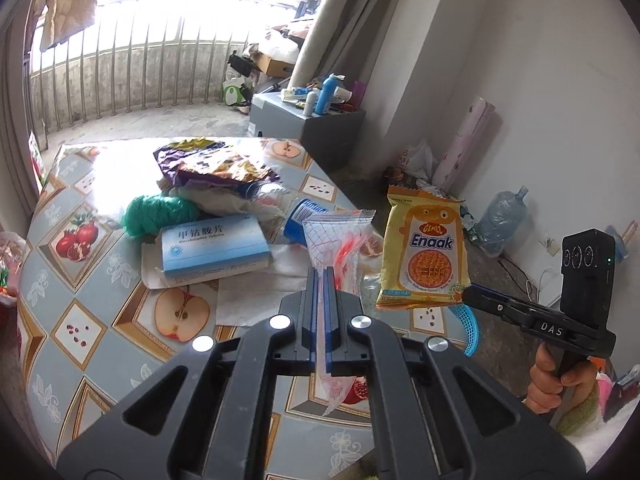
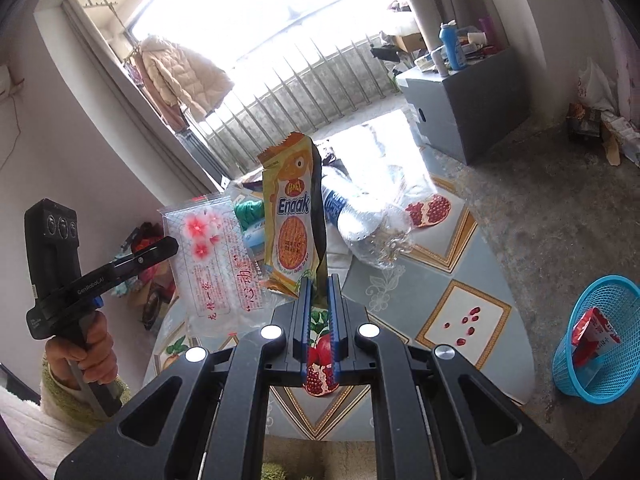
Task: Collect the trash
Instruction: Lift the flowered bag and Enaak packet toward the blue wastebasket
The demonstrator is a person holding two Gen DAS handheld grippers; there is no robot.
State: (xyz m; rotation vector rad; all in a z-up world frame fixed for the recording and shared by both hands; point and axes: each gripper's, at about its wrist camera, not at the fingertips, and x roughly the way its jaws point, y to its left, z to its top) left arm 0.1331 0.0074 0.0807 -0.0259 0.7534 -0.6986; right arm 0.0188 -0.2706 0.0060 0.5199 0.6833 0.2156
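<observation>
Basket beyond table edge.

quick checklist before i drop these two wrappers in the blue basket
1. Left gripper shut on the clear flower bag: ok.
2. Right gripper shut on the Enaak packet: ok, held by its bottom edge.
3. Both wrappers lifted off the table: ok.
4. Blue basket upright on the floor: ok.
5. Room in basket: ok, only a red carton inside.
6. Basket within reach: cannot tell.
</observation>
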